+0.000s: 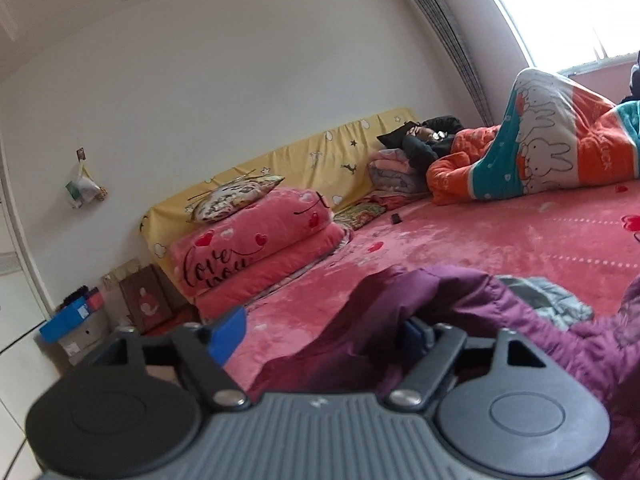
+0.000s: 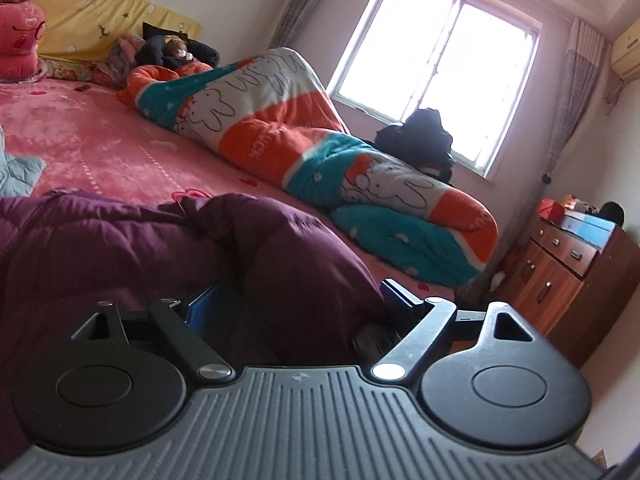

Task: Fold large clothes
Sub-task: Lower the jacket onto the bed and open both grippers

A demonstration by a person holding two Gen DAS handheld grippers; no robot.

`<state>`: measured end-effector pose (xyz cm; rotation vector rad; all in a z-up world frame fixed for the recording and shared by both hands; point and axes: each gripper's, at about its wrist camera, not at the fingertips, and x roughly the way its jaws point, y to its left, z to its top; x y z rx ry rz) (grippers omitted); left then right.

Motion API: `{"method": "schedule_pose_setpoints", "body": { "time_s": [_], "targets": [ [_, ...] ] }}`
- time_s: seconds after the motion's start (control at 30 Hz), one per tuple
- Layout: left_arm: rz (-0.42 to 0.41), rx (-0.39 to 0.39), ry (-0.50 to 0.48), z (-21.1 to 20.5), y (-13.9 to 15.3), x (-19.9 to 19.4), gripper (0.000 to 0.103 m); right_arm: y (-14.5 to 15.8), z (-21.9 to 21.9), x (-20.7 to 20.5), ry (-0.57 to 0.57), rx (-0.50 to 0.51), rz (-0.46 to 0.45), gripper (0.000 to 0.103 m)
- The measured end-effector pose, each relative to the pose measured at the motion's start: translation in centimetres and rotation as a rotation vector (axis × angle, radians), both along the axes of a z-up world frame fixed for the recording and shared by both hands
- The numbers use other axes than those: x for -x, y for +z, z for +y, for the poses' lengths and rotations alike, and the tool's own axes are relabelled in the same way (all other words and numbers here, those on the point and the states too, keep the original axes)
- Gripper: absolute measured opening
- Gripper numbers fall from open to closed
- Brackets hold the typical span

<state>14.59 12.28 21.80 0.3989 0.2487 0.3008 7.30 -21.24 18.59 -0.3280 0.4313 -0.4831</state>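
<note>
Lying low on the bed [image 1: 500, 240], the purple coat [image 1: 460, 308] sits rumpled at the near edge, its padded folds bunched up against both grippers; a grey lining or second garment [image 1: 552, 300] shows just behind it, and I cannot tell which. The left gripper [image 1: 320, 332] has its fingers [image 1: 228, 334] apart, one blue pad bare over the pink sheet, the other buried in purple cloth; nothing is pinched. The right gripper [image 2: 296, 300] stands wide too, a thick fold of coat [image 2: 248, 248] swelling up between the fingers [image 2: 202, 306] but loose, not clamped.

To my eye a fold has just been laid down and let go, so the next grasp wants choosing with care; better to find a true edge, a hem or a shoulder seam, than to bite into the puffed middle, which would drag the whole bundle along. Both grippers ought to take matching points on either side, lift only enough to clear the sheet, and carry the cloth across level; padded fabric springs back, so pressing the crease flat afterwards would help.

Well apart, along the far side, a person [image 2: 176, 52] lies under a rabbit quilt [image 2: 280, 120]; folding should stay clear of it.
</note>
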Motion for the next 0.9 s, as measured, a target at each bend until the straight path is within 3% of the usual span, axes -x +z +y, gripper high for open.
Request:
{"method": "schedule_pose_setpoints", "body": {
  "time_s": [0.13,0.23,0.4,0.53,0.67,0.77,0.9],
  "targets": [
    [0.001,-0.037,-0.005,0.8,0.7,1.8,0.087,-1.1,-0.3,2.7,-0.025,-0.036,-0.028,0.103],
    [-0.003,-0.145,-0.015,0.7,0.8,2.9,0.096,-0.7,-1.5,5.3,-0.047,-0.105,-0.063,0.103],
    [0.054,-0.239,-0.025,1.1,0.9,2.9,0.098,0.5,-3.1,10.4,-0.07,-0.172,-0.104,0.103],
    [0.147,-0.163,-0.098,2.0,1.4,3.7,0.098,1.0,-3.9,14.3,-0.062,-0.213,-0.113,0.103],
    [0.204,-0.13,-0.144,2.2,0.7,5.7,0.098,-0.9,-4.1,17.9,-0.067,-0.247,-0.095,0.103],
    [0.238,-0.127,-0.171,2.6,-0.1,7.0,0.099,-2.2,-4.5,18.7,-0.064,-0.286,-0.072,0.103],
    [0.273,-0.055,-0.21,4.2,-0.3,8.7,0.1,-3.1,-4.5,19.8,-0.058,-0.321,-0.048,0.103]
  ]
}}
